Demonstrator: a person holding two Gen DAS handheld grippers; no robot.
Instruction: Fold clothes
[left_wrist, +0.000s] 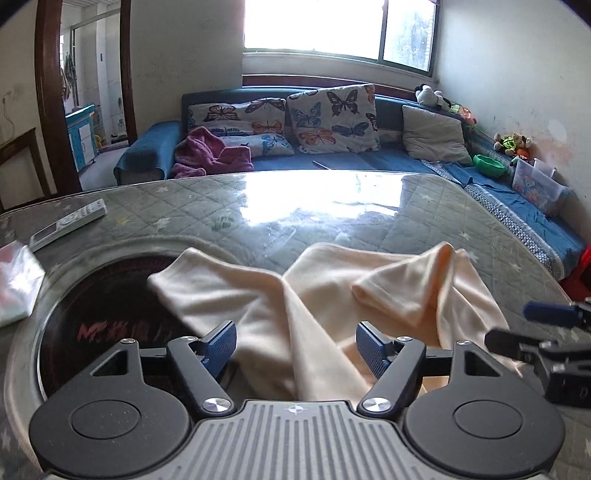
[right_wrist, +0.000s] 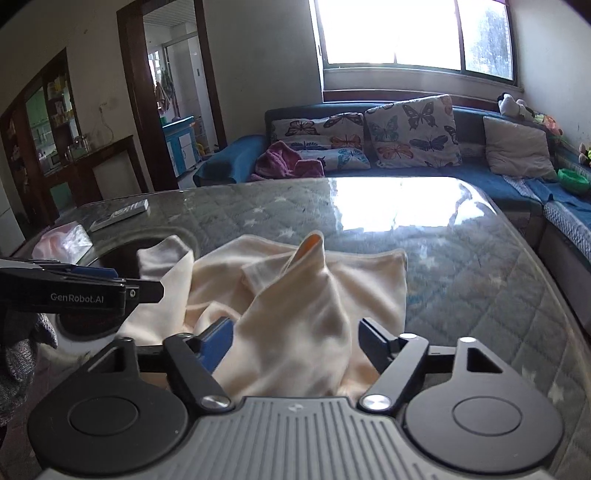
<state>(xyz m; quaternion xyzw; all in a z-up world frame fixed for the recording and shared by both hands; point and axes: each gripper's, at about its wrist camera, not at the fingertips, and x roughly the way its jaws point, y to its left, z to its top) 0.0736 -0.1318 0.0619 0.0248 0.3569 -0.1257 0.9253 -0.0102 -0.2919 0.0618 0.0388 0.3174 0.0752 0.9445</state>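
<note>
Garment: crumpled cream cotton top bunched on the glass-covered quilted tabletop
Left claw: wide open, fabric between fingers, gripping nothing
Right claw: wide open too, cloth bulging through

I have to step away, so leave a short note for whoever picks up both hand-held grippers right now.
Left hand-held gripper: open, cloth between its fingers, not clamped.
Right hand-held gripper: open, a raised bunch of cloth between its fingers.
The cream garment lies crumpled on the glass-topped table, one end over the dark round inset.
Done: no neat fold visible.
Left: spread it flat, then fold.
</note>
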